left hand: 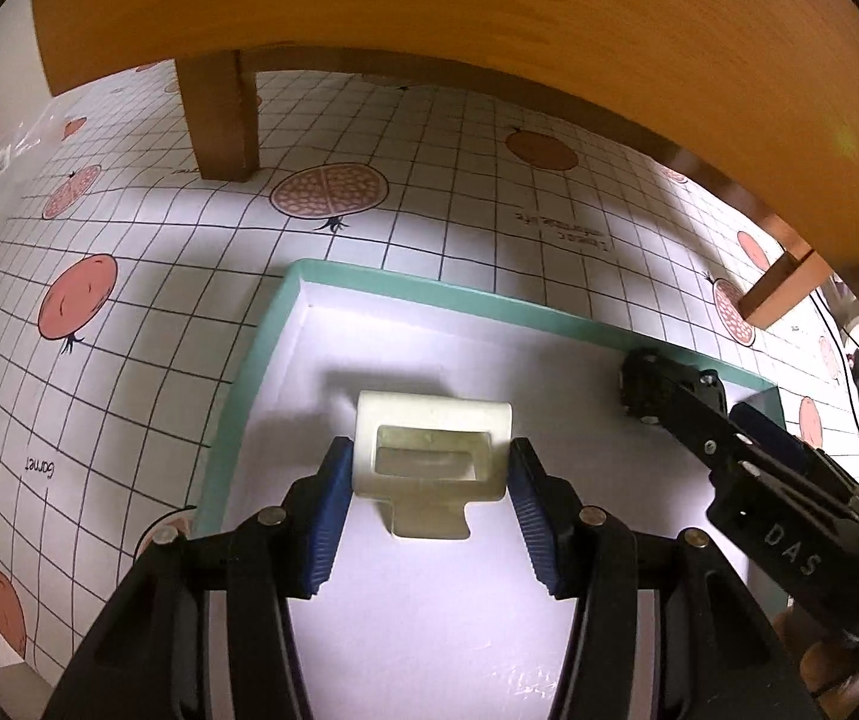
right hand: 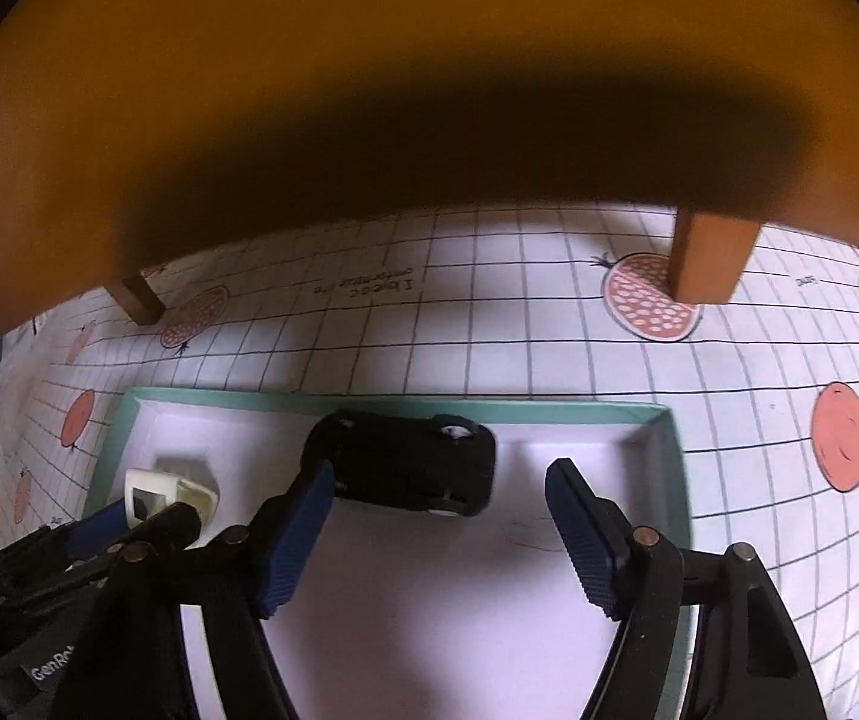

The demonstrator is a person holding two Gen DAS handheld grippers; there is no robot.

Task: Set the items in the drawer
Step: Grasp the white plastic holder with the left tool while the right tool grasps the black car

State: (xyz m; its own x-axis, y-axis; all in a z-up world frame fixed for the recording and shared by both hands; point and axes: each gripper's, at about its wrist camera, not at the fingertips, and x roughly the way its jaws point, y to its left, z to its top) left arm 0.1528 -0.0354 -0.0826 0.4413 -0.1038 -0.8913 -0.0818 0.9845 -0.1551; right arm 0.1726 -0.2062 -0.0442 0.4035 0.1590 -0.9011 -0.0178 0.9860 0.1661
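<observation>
Both grippers are built alike: the left gripper [left hand: 429,468] and the right gripper [right hand: 438,516] have glossy black plastic arms tipped with ribbed blue fingers [left hand: 326,516]. Round silver screws [left hand: 273,516] sit at the pivots. White lettering marks the housings (one reads "DAS", another "GenRo", cut off).

A gridded tablecloth [left hand: 429,138] printed with pomegranates is seen spread flat. A teal-rimmed white tray [left hand: 261,348] is laid directly on it, and wooden legs [left hand: 219,120] of an orange-brown stand are planted just beyond.
</observation>
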